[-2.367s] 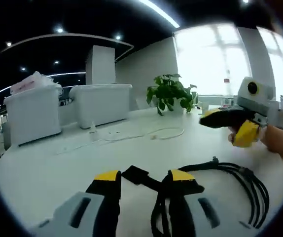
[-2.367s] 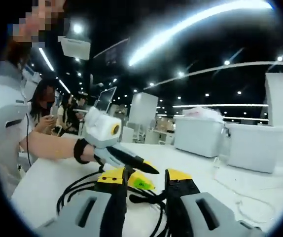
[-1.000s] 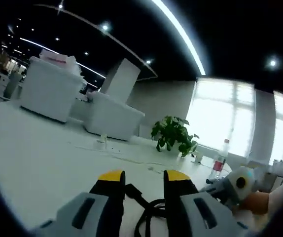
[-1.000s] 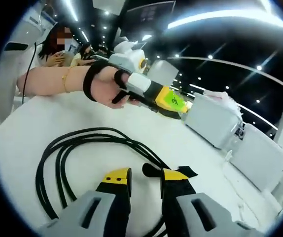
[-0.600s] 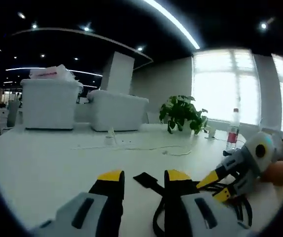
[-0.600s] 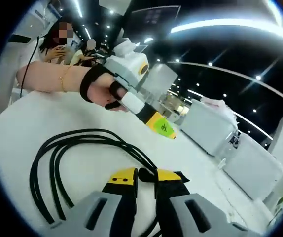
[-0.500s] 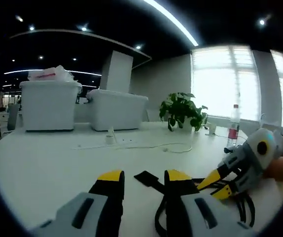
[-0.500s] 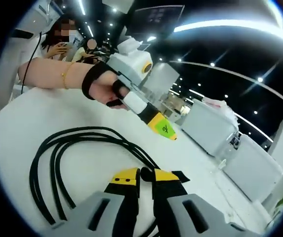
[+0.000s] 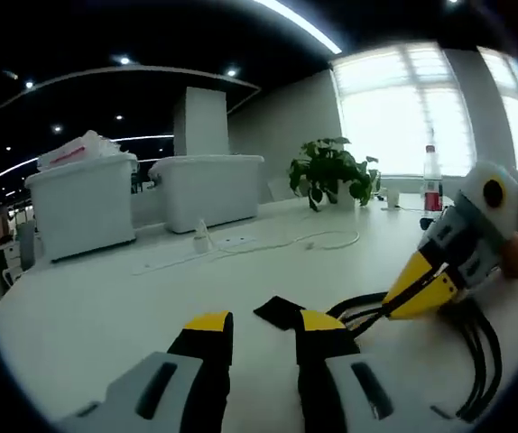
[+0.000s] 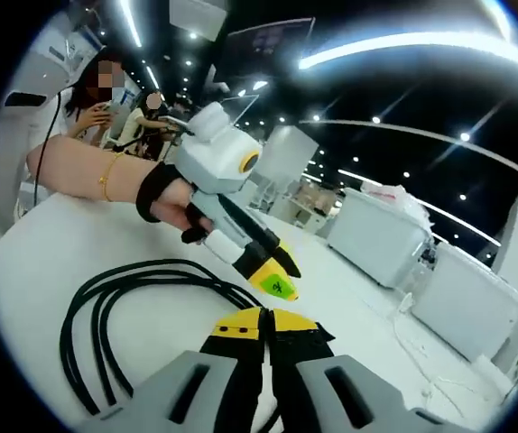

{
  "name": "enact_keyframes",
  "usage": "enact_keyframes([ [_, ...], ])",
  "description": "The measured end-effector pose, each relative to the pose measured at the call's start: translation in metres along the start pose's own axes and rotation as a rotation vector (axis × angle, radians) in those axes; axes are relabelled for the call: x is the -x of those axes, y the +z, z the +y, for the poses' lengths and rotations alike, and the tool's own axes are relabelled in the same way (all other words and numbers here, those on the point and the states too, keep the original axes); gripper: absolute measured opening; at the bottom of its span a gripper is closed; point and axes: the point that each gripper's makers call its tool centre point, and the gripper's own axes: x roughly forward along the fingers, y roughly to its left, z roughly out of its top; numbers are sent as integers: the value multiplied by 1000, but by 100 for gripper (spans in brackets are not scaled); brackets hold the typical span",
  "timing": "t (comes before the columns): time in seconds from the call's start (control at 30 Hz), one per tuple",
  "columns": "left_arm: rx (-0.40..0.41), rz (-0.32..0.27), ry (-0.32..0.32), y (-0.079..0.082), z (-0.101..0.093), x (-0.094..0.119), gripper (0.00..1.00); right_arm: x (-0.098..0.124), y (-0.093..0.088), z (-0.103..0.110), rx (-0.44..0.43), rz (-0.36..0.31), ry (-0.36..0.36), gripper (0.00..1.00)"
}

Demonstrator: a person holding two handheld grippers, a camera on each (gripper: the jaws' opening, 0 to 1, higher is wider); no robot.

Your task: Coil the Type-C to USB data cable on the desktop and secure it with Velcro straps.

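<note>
At the bottom of the right gripper view, the right gripper is now seen pressed shut on the black Velcro strap, where a gap was seen a moment ago. So the strap is now gripped, ready for wrapping. In the left gripper view, the left gripper is held open, with nothing in it. The coiled cable is laid on the white desk, at the left. Farther back, white bins are seen.

Glossy black rubbery cable on smooth matt white desktop; bins of matt white plastic.
</note>
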Motion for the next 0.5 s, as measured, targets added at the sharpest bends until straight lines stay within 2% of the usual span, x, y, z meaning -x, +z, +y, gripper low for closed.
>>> enact_keyframes([
  [0.1,-6,-4,1,2,0,0,29,-8,-2,-3,-24,32,50,2],
  [0.13,-6,-5,-3,2,-1,0,29,-12,0,-8,-23,31,46,2],
  [0.3,-31,21,-1,-6,-2,-2,29,-26,5,-14,-69,45,103,2],
  [0.5,-53,24,8,-7,-1,-10,25,-35,2,-14,-48,68,133,2],
])
